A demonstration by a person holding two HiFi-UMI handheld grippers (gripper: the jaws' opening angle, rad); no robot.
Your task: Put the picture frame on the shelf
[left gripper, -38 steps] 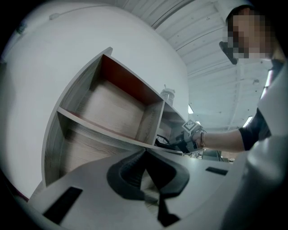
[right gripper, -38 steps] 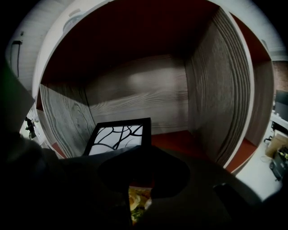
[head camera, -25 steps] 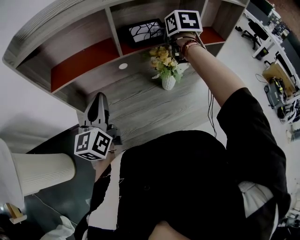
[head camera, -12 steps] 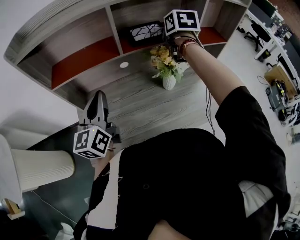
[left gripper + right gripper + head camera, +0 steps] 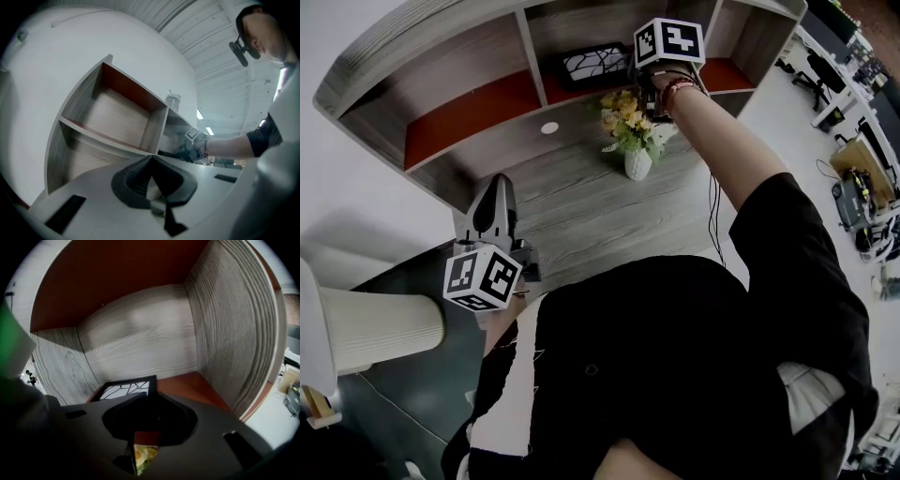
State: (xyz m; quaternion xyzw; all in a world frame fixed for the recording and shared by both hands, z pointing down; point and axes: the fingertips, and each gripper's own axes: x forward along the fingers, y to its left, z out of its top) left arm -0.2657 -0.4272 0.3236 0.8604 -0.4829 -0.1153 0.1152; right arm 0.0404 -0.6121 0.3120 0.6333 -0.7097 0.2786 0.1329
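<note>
The picture frame [image 5: 125, 389] stands in the middle part of the shelf [image 5: 469, 117]. The right hand-held gripper [image 5: 150, 397] pinches its right edge. The left hand-held gripper [image 5: 151, 158] is squeezed together, holding nothing. A vase of yellow flowers [image 5: 633, 141] sits on the tabletop [image 5: 581, 211] just under the right arm.

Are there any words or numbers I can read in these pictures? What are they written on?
None: no word or number can be read anywhere.
Left cube and right cube: only black-and-white square patterns, no letters.
Picture frame: black lines on white, no writing.
Desks far off at the right: anything printed there is too small to read.
</note>
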